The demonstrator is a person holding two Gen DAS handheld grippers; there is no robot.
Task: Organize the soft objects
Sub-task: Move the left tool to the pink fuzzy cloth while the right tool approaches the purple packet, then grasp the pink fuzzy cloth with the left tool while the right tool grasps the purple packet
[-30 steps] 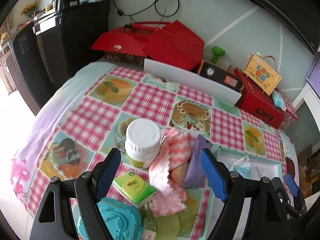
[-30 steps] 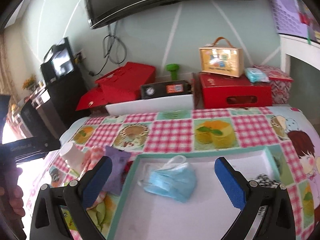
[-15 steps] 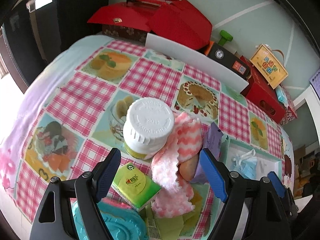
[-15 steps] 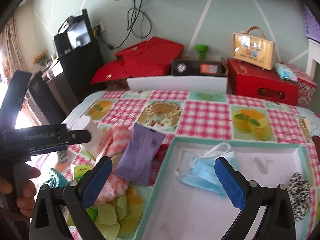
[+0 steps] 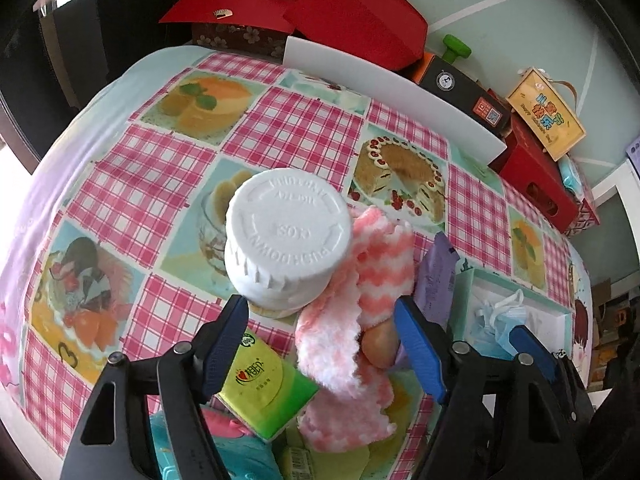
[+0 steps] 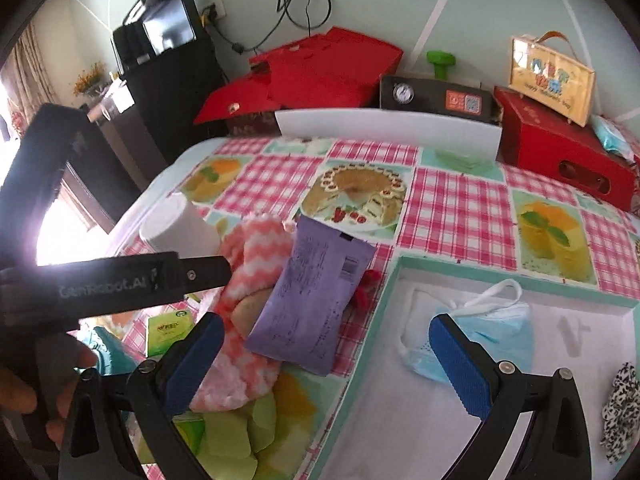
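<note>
A pink-and-white fluffy cloth (image 5: 352,312) lies in a pile on the checked tablecloth, beside a white-capped bottle (image 5: 286,236) and a purple soft pouch (image 5: 436,284). My left gripper (image 5: 320,344) is open, hovering just above the cloth and bottle. In the right wrist view the cloth (image 6: 256,256) and purple pouch (image 6: 316,296) lie left of a teal-rimmed white tray (image 6: 384,300) holding a blue face mask (image 6: 480,336) and a spotted scrunchie (image 6: 620,412). My right gripper (image 6: 328,364) is open and empty over the tray's left rim.
A green tissue pack (image 5: 268,388) and a teal object (image 5: 224,452) lie at the near edge. A white board (image 6: 388,128), red boxes (image 6: 560,152) and a black box (image 6: 436,96) line the table's back. A black cabinet (image 6: 168,64) stands left.
My left gripper has moved forward and down toward the bottle and pink cloth. My right gripper has swung left and down, bringing the purple pouch and cloth into closer view.
</note>
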